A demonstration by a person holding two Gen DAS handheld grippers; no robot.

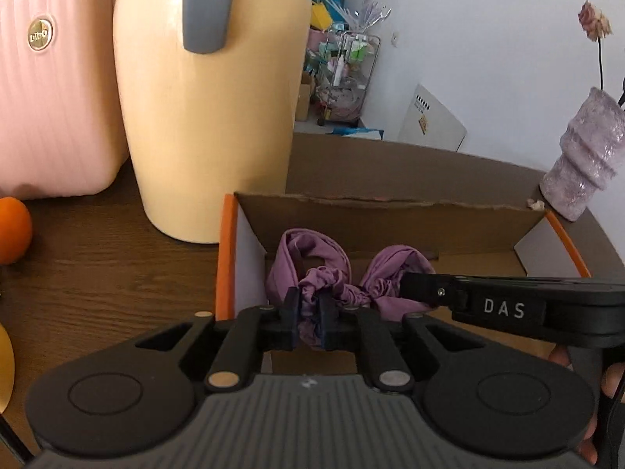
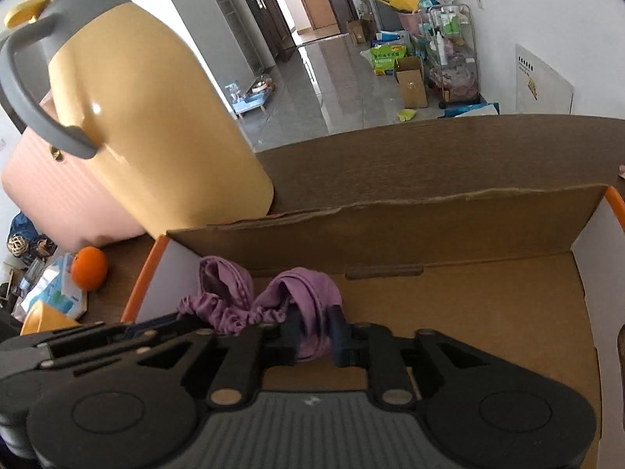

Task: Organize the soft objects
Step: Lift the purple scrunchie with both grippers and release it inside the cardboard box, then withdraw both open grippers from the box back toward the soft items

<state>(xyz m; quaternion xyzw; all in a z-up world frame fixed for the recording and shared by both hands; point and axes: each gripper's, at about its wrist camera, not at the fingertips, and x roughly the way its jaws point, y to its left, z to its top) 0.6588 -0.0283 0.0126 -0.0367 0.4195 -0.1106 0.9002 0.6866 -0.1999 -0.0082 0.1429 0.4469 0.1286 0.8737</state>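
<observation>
Inside the cardboard box (image 1: 390, 211), beside the yellow jug (image 1: 211, 117), both the left gripper (image 1: 308, 318) and right gripper (image 2: 315, 332) clamp one purple scrunchie (image 1: 312, 273) near its left wall.

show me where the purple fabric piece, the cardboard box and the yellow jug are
purple fabric piece (image 1: 312, 273), left wrist view, on its ruffled middle.
cardboard box (image 2: 390, 234), right wrist view, on its back wall.
yellow jug (image 1: 211, 129), left wrist view, on its body.
</observation>
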